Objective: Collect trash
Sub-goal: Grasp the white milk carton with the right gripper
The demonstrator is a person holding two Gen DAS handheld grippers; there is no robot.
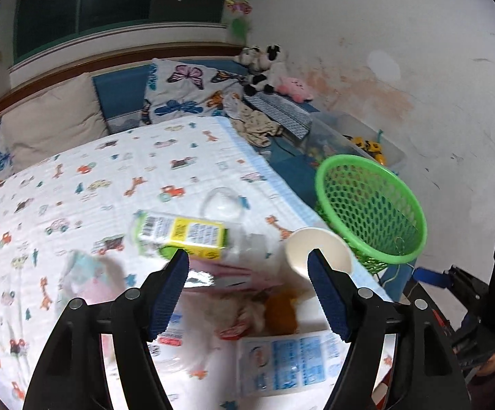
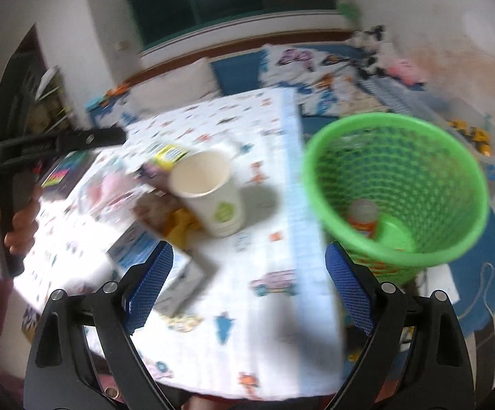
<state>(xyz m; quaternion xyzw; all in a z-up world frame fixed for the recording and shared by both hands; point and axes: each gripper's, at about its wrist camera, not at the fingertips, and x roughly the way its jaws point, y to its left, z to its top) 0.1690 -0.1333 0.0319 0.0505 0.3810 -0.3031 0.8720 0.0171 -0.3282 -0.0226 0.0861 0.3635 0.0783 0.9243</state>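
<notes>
A heap of trash lies on the table with the patterned cloth (image 1: 110,177): a clear bottle with a yellow-green label (image 1: 182,235), a white paper cup (image 1: 319,253), wrappers (image 1: 233,275), an orange scrap (image 1: 281,311) and a blue-printed packet (image 1: 281,365). My left gripper (image 1: 247,290) is open and empty just above the wrappers. My right gripper (image 2: 247,287) is open and empty over the cloth, in front of the cup (image 2: 209,191). The green mesh basket (image 2: 397,184) stands beside the table and holds a small bottle (image 2: 363,217).
The basket also shows in the left wrist view (image 1: 370,208), right of the cup. A bed with butterfly pillows (image 1: 192,89) and plush toys (image 1: 261,68) lies behind. A clear toy bin (image 1: 360,143) stands by the wall. A dark box (image 2: 69,167) lies at the table's left.
</notes>
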